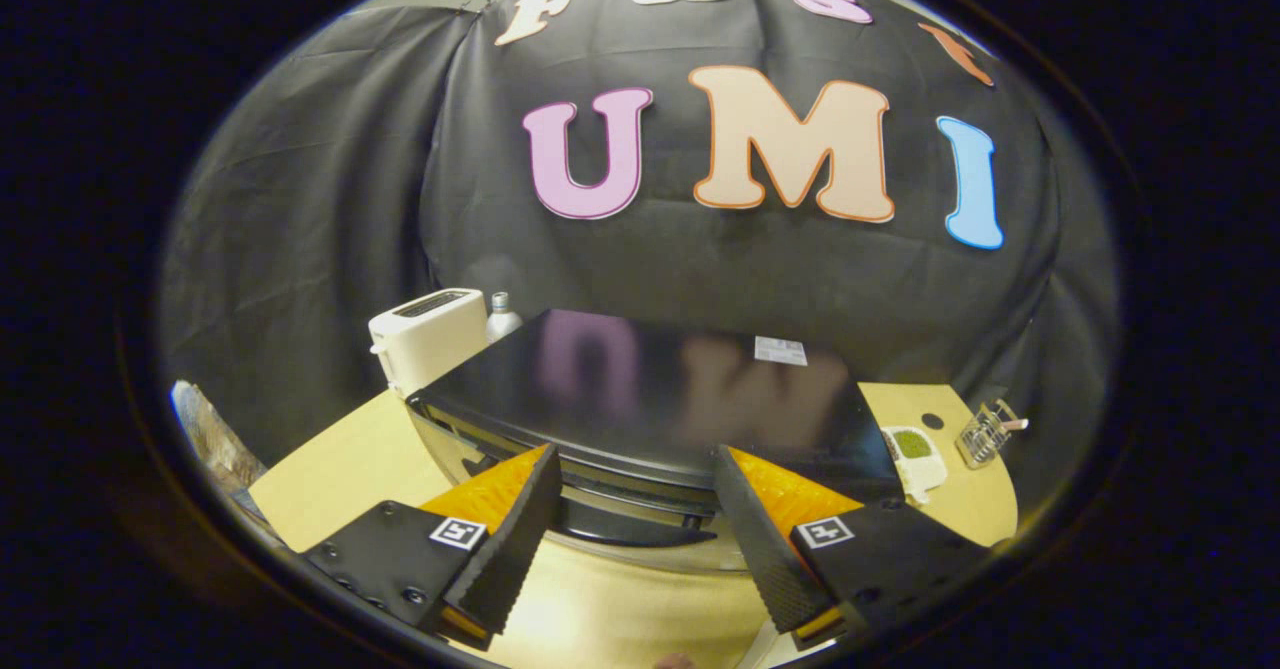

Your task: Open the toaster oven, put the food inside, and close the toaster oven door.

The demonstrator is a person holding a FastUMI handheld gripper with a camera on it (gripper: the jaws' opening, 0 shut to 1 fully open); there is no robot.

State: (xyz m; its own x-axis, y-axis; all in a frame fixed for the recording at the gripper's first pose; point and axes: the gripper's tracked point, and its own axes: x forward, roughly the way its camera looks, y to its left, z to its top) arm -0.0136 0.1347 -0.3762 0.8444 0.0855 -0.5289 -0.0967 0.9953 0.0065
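A black toaster oven with a glossy top stands on the pale wooden table, right in front of me. Its dark door handle runs across the upper front edge, just ahead of and between my fingertips. My gripper hovers above the oven's front, open, with a wide gap and nothing held between the fingers. A small white dish with something green on it lies on the table to the right of the oven.
A white slot toaster and a small grey bottle stand behind the oven on the left. A small wire basket sits at the table's right side. Crumpled material lies off the table's left edge.
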